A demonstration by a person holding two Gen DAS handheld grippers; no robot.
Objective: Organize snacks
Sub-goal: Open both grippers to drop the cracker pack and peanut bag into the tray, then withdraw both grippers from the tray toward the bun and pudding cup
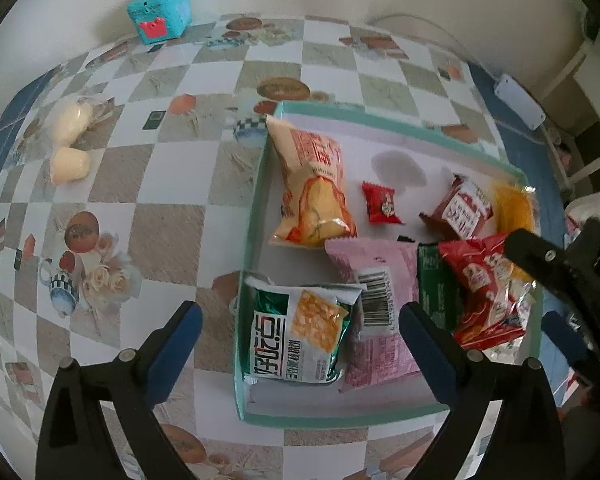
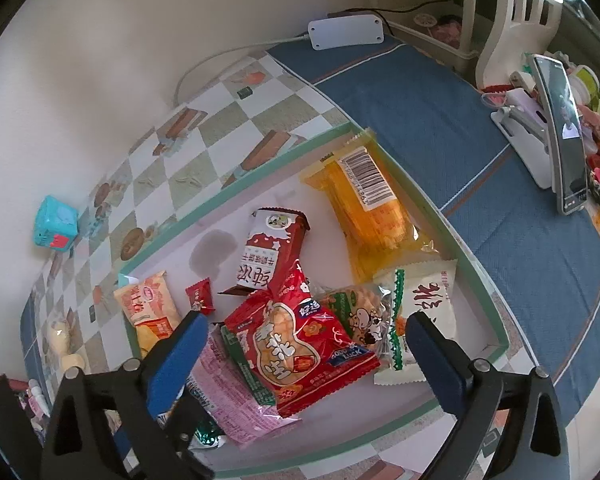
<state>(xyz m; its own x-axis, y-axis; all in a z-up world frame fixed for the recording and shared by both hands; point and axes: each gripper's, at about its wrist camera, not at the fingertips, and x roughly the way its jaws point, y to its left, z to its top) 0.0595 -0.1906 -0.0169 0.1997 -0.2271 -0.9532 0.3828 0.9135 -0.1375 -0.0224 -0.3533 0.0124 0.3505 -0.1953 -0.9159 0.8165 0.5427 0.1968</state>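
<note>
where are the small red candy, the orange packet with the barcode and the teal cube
small red candy (image 1: 381, 203), left wrist view, middle of wrapper
orange packet (image 2: 374, 220), right wrist view, clear orange body below barcode
teal cube (image 1: 160, 10), left wrist view, front face

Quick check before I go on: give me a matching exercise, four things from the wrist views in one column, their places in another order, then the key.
Things:
1. green-and-white packet
2. small red candy
3. two pale cups
4. turquoise toy

Places:
A. on the checked cloth, outside the tray
B. by the wall, at the table's far edge
C. tray's near left corner, below the open left gripper
D. mid-tray, alone on bare floor

Pairs: 1-C, 2-D, 3-A, 4-B
</note>
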